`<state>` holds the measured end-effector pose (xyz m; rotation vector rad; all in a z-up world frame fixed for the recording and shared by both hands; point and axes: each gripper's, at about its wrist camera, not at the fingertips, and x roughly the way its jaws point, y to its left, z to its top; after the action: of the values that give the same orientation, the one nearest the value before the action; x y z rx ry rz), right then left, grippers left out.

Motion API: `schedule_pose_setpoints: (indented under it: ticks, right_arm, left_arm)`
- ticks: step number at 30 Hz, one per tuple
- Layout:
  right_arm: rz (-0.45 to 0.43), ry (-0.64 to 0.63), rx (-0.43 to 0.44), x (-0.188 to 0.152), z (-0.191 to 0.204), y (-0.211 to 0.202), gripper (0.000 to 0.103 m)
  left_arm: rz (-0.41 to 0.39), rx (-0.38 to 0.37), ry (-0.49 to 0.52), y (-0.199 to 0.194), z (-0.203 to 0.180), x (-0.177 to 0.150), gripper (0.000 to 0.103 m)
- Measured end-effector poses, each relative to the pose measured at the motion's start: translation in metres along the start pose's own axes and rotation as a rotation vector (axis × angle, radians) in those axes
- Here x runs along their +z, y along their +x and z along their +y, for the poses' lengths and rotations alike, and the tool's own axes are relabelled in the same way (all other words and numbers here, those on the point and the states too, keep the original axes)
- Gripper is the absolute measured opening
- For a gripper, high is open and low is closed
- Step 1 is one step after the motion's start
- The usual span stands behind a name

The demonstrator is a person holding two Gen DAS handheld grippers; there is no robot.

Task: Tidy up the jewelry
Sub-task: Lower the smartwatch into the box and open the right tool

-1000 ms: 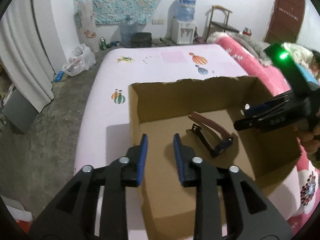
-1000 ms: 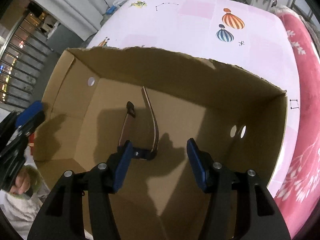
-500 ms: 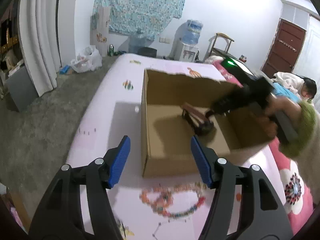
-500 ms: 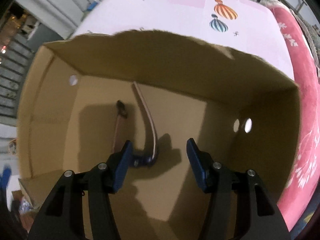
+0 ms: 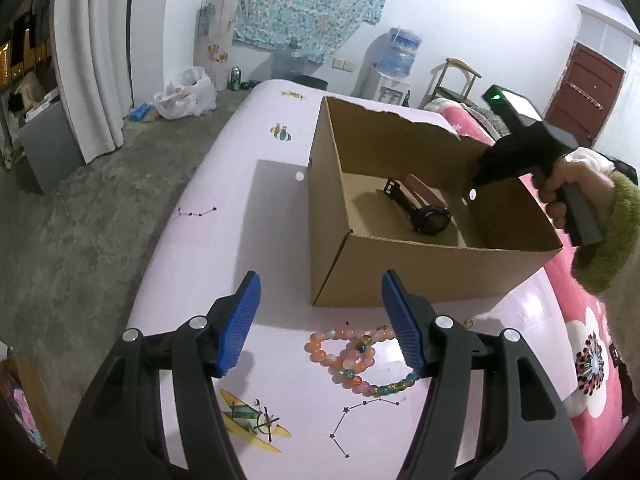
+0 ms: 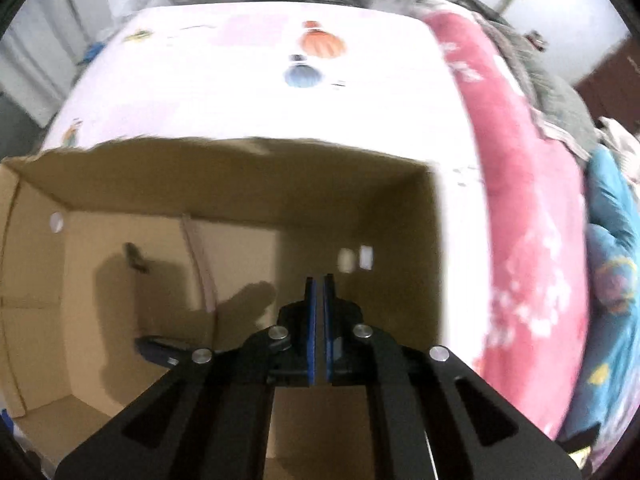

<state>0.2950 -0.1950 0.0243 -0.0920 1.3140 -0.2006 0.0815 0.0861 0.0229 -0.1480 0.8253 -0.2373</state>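
Observation:
An open cardboard box stands on the pink table. A wristwatch with a brown strap lies on its floor; it also shows in the right wrist view. A beaded necklace in orange, pink and teal lies on the table in front of the box. My left gripper is open and empty, just above and before the necklace. My right gripper is shut on nothing, over the box's right side; its body shows in the left wrist view.
A pink flowered blanket lies along the table's right side. The box's far wall has a torn top edge. The table's left edge drops to a grey floor. A water dispenser and chair stand far back.
My left gripper pulled back out of the box, opened wide and now sits over the necklace. My right gripper closed from open and shifted right, away from the watch.

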Motion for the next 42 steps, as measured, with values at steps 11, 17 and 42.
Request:
schedule_pose_setpoints:
  ticks: [11,17,42]
  right_arm:
    - [-0.041,-0.512,0.166,-0.028,0.103,-0.028,0.060]
    - [0.142,-0.666,0.077,-0.038,0.127,0.016,0.061]
    - [-0.012,-0.063,0.249,-0.010,0.006,-0.010,0.056]
  left_arm:
    - [-0.016,0.009,0.008,0.001,-0.002,-0.001,0.061]
    - [-0.017,0.011,-0.004,-0.004,0.003,-0.001,0.061]
    - [-0.013,0.027,-0.016,-0.020,0.004,-0.014,0.069]
